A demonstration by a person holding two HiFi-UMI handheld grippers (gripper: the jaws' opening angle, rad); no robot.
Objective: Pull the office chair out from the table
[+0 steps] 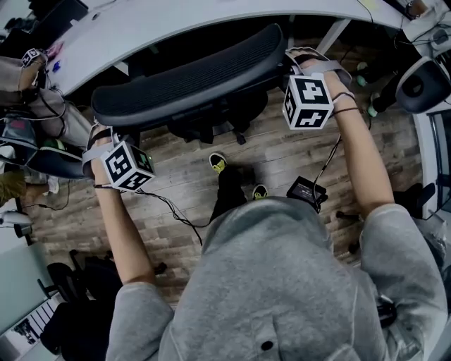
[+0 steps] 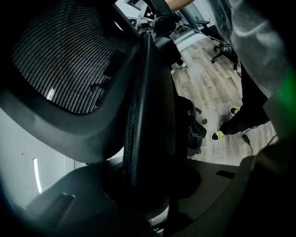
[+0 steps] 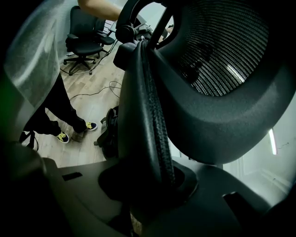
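Observation:
The black office chair's mesh backrest (image 1: 190, 77) stands just in front of the curved white table (image 1: 176, 21), its seat partly tucked under the table's edge. My left gripper (image 1: 102, 132) is shut on the backrest's left edge, and my right gripper (image 1: 293, 62) is shut on its right edge. In the left gripper view the backrest's rim (image 2: 143, 111) runs upright between the left gripper's (image 2: 148, 185) dark jaws. The right gripper view shows the other rim (image 3: 150, 115) clamped the same way in the right gripper (image 3: 148, 185). Both sets of fingertips are hidden behind the marker cubes in the head view.
The person's shoes (image 1: 218, 163) stand on the wooden floor just behind the chair. A cable (image 1: 173, 206) and a small black box (image 1: 306, 190) lie on the floor. Another chair (image 1: 423, 84) sits at the right, clutter (image 1: 42, 144) at the left, more office chairs (image 3: 85, 39) beyond.

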